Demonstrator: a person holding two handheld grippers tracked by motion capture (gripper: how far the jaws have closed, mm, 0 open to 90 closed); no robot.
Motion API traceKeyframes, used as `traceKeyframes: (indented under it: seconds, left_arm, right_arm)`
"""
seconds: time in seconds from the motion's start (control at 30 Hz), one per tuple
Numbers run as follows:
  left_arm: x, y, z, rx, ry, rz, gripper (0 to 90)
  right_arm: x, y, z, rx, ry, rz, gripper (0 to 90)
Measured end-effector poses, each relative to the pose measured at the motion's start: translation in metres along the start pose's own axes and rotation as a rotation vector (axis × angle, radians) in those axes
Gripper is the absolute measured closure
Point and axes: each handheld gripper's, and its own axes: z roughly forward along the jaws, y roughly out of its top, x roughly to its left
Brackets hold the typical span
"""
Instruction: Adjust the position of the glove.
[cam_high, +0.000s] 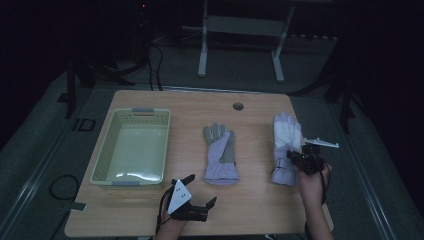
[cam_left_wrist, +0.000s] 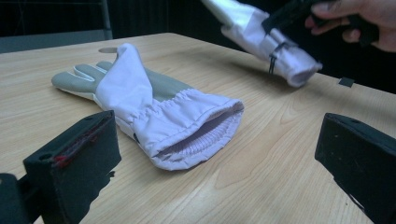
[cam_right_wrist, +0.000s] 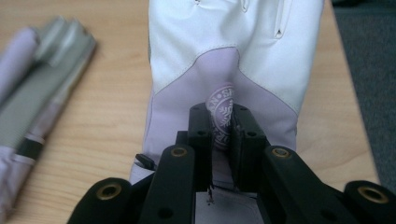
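Note:
A white and lilac glove (cam_high: 286, 135) lies at the right of the wooden table (cam_high: 250, 200), fingers pointing away. My right gripper (cam_high: 295, 157) is shut on a fold of its lilac back near the cuff; in the right gripper view the jaws (cam_right_wrist: 223, 112) pinch a round printed logo on that glove (cam_right_wrist: 233, 46). In the left gripper view this glove (cam_left_wrist: 266, 39) has its cuff end lifted off the table. A second glove (cam_high: 220, 155), grey and lilac, lies flat mid-table. My left gripper (cam_high: 201, 190) is open near the front edge, facing that glove's cuff (cam_left_wrist: 154, 102) without touching it.
A pale green plastic basket (cam_high: 107, 150) stands at the left of the table with nothing visible inside. A round cable hole (cam_high: 238, 106) sits near the far edge. The grey and lilac glove (cam_right_wrist: 42, 84) lies left of the held one. Dark floor surrounds the table.

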Motion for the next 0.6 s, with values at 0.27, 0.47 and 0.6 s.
traceKeyframes:
  seconds: [0.27, 0.47, 0.6]
  left_arm:
    - [0.001, 0.0, 0.0, 0.0, -0.008, -0.005, 0.1]
    - [0.001, 0.0, 0.0, 0.001, -0.011, -0.003, 0.1]
    - [0.001, 0.0, 0.0, 0.0, -0.012, -0.003, 0.1]
  right_arm:
    - [-0.002, -0.005, 0.038, 0.066, -0.033, 0.003, 79.5]
    - [-0.001, -0.012, 0.047, 0.056, -0.044, -0.022, 77.7]
    - [-0.001, -0.011, 0.046, 0.058, -0.039, -0.037, 74.5]
